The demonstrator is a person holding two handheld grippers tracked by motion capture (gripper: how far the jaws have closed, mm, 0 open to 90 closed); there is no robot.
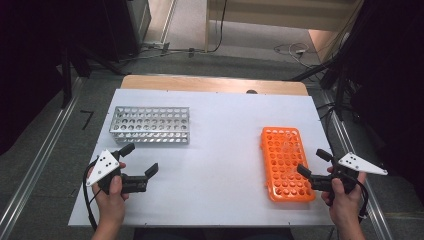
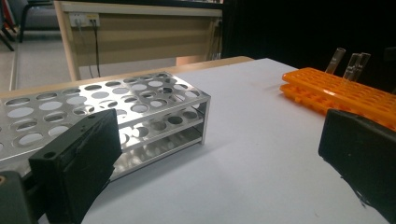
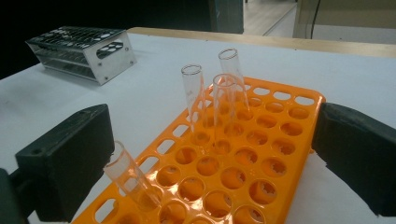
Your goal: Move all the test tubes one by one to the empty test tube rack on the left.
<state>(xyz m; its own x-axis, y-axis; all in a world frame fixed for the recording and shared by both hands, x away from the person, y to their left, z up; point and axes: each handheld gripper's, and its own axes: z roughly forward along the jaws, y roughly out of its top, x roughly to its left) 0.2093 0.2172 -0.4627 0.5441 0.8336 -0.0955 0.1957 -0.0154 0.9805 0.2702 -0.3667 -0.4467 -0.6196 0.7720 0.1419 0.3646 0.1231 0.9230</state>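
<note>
While we look down from the high view, we see a white table top [image 1: 215,150] with two racks set well apart and a broad bare stretch between them. We find the metal rack [image 1: 149,124] toward the far left, clear of the left edge, and the orange rack [image 1: 286,162] toward the right, lying lengthwise with its near end close to the front edge and its right side near the right edge. We hold the left gripper [image 1: 141,164] just in front of the metal rack, its jaws spread wide with nothing between them. We hold the right gripper [image 1: 314,163] at the near right corner of the orange rack, jaws likewise spread and empty, one jaw over the rack's edge. From the right gripper view, we see the orange rack [image 3: 243,163] as a bright plastic tray pierced by rows of round holes, carrying four clear glass tubes [image 3: 194,102]: three stand close together toward the far part, and one [image 3: 130,175] leans at the near left edge, just beside the left jaw. From the left gripper view, we see the metal rack [image 2: 121,116] as shiny, three-tiered and perforated.
</note>
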